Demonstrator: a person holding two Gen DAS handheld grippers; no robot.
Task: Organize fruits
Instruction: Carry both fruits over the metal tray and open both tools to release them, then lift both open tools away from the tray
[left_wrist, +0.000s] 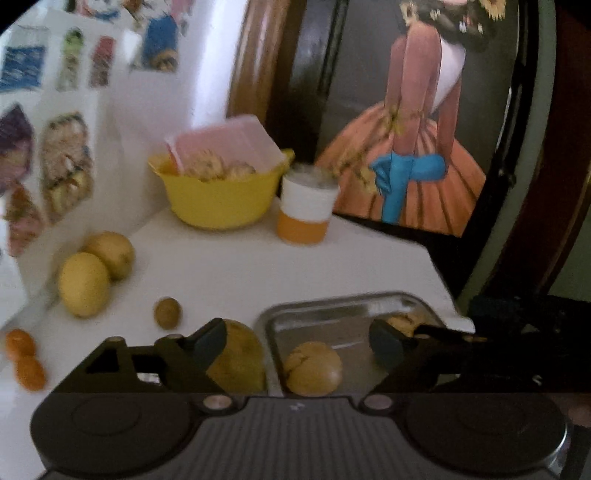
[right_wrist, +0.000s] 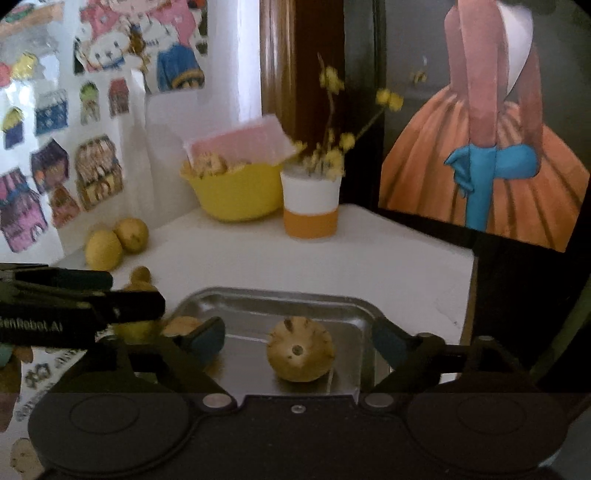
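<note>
Far to the left of the left hand-held gripper (left_wrist: 297, 341), two small orange fruits (left_wrist: 24, 358) are being left on the white table (left_wrist: 229, 269). Ahead and to the left, two yellow fruits (left_wrist: 96, 273) are lying side by side, touching, with a small brown fruit (left_wrist: 167, 312) nearer in. A big yellowish fruit (left_wrist: 240, 354) is being hidden in part behind this gripper's left finger, just outside the metal tray (left_wrist: 332, 310). The fingers are being held wide apart, with nothing between them. One round fruit (left_wrist: 313, 368) is sitting in the tray, straight ahead between the fingers. The right hand-held gripper (right_wrist: 298, 341) is also being held wide apart, and that same fruit (right_wrist: 300, 349) is lying just in front of it, stem end facing the camera. Both grippers look about equally near to it.
</note>
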